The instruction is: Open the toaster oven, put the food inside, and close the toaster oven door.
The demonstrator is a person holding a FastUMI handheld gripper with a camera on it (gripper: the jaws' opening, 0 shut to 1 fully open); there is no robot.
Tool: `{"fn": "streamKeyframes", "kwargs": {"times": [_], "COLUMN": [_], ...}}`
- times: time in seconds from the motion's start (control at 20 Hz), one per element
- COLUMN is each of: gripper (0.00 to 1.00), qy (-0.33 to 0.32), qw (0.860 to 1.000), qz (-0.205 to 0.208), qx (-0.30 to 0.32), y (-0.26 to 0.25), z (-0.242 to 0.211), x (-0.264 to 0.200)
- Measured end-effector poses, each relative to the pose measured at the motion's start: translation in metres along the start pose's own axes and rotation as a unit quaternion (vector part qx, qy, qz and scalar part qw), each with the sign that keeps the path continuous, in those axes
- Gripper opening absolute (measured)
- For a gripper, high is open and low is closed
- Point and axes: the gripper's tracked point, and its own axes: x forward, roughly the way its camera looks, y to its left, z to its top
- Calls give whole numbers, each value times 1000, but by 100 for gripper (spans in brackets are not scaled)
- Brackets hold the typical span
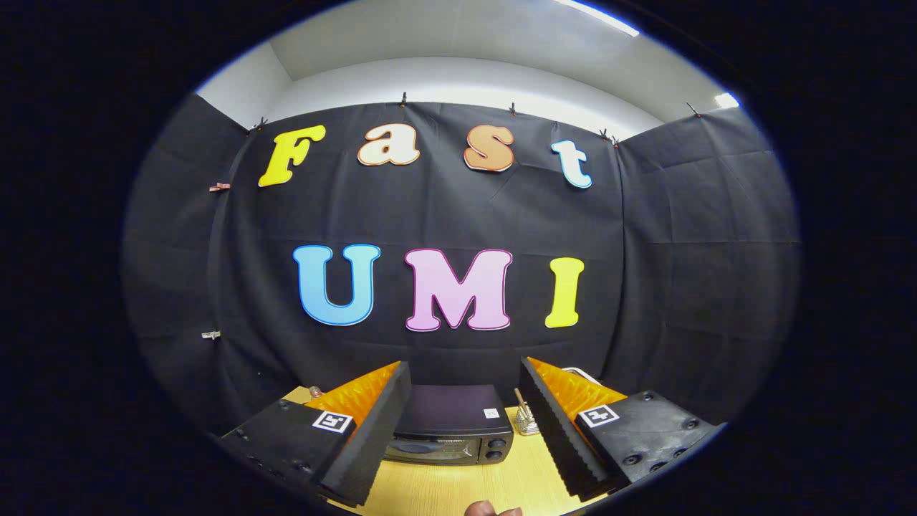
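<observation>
Black cloth [645,236] hangs as the booth's wall on three sides, creased and clipped along its top edge by small clamps [403,97]. Above it runs a white wall [458,82] under a pale ceiling [458,32]. A bright light strip [598,16] glows overhead, with another light [725,100] at the far right. Below stands a light wooden table [444,491].

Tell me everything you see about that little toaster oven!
The toaster oven is a small black box with a dark glass door and two round knobs on its right side. Its door is shut. It sits upright on the light wooden table, beyond and between the open claw's fingers, untouched.
</observation>
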Motion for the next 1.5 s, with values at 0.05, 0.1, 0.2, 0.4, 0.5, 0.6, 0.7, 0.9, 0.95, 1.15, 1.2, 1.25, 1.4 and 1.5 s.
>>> {"fn": "streamKeyframes", "kwargs": {"times": [0.05, 0.1, 0.2, 0.4, 0.5, 0.6, 0.7, 0.9, 0.95, 1.15, 1.2, 1.25, 1.4, 1.5], "gripper": [98, 98, 98, 98, 98, 98, 98, 98, 98, 98, 98, 98, 98, 98], "qy": [3, 5, 8, 12, 10, 9, 9, 11, 12, 12, 12, 13, 13, 13], "qw": [1000, 1000, 1000, 1000, 1000, 1000, 1000, 1000, 1000, 1000, 1000, 1000, 1000, 1000], "qz": [0, 0, -1, -1, -3, -2, -3, -5, -6, -9, -10, -9, -9, -10], "qx": [2, 2, 3, 10, 8, 8, 9, 11, 11, 7, 7, 7, 6, 4], "y": [1, 1, -1, 0, -1, 1, 1, -3, -4, -5, -5, -5, -5, -4], "z": [-2, -3, -6, -7, -5, -6, -5, -4, -4, -5, -6, -5, -5, -5], "x": [0, -1, -1, 0, 1, 2, 2, 1, 2, 2, 2, 1, 2, 3]}}
